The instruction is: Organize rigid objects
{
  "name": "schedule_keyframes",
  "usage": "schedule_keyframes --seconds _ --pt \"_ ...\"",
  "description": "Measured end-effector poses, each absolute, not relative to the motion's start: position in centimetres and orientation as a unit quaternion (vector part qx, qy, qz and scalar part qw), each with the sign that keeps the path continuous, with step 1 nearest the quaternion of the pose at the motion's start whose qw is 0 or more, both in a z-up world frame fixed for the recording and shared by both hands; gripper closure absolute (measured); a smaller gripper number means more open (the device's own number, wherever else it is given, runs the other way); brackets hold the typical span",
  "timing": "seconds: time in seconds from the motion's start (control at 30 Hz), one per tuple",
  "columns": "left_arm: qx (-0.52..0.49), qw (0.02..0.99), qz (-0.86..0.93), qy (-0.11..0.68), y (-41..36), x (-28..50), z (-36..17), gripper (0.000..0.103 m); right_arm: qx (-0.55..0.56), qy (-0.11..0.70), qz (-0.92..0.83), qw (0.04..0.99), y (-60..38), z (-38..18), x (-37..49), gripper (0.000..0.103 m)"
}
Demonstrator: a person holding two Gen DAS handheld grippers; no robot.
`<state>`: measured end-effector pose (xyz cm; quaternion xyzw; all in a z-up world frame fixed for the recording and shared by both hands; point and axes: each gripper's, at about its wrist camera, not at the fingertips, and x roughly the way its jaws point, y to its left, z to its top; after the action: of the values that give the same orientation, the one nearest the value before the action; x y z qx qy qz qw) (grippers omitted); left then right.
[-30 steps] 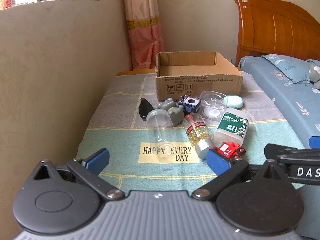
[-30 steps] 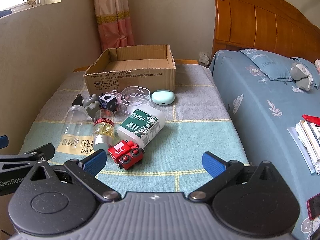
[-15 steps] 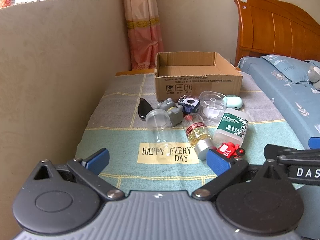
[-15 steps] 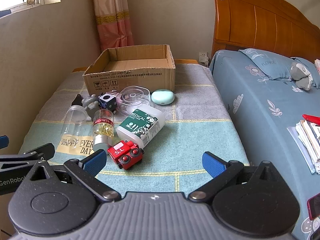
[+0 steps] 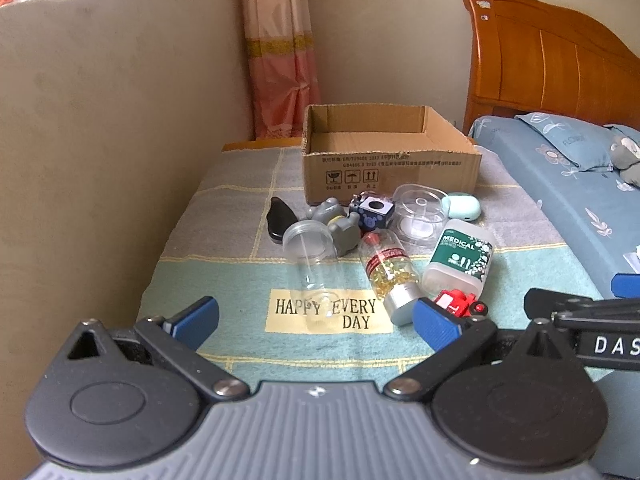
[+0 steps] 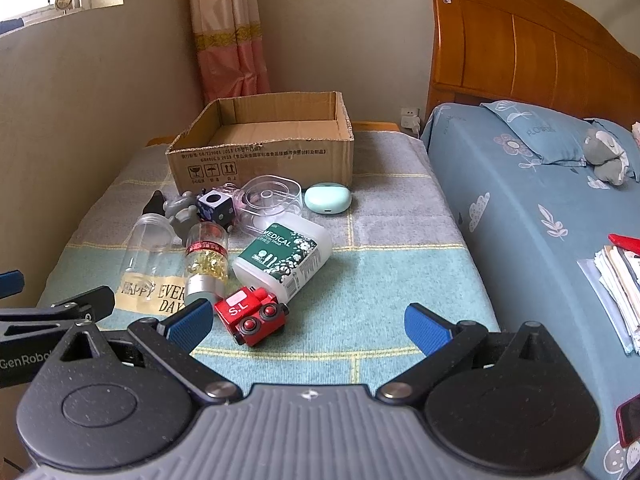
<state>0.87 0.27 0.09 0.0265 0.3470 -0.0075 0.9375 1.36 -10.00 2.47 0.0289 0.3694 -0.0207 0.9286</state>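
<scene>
An open cardboard box [image 5: 390, 170] [image 6: 264, 160] stands at the back of a cloth-covered table [image 6: 400, 280]. In front of it lie a clear jar [image 5: 314, 264], a capsule bottle [image 5: 390, 274], a green-labelled medical container [image 6: 284, 254], a red toy car [image 6: 252, 314], a dark cube [image 6: 216, 208], a grey figurine [image 5: 340, 226], a clear round case [image 6: 272, 200], a mint case [image 6: 328, 198] and a black piece [image 5: 278, 220]. My left gripper [image 5: 316, 322] is open and empty before the jar. My right gripper [image 6: 308, 324] is open and empty, right of the red car.
A beige wall [image 5: 100, 160] runs along the table's left side. A bed with a blue sheet [image 6: 540, 220] and wooden headboard [image 6: 520, 52] adjoins on the right, with papers [image 6: 616, 276] on it. A pink curtain [image 5: 280, 60] hangs behind the box.
Both grippers stay open with only a slight drift in view. No object has moved.
</scene>
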Motion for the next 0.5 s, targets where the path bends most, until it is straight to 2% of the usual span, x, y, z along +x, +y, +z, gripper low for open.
schedule_keyframes --seconds 0.5 --pt "0.039 0.937 -0.031 0.347 1.2 2.5 -2.2 0.001 0.017 0.347 0.033 0.937 -11.1 0.3 3.3 0.000"
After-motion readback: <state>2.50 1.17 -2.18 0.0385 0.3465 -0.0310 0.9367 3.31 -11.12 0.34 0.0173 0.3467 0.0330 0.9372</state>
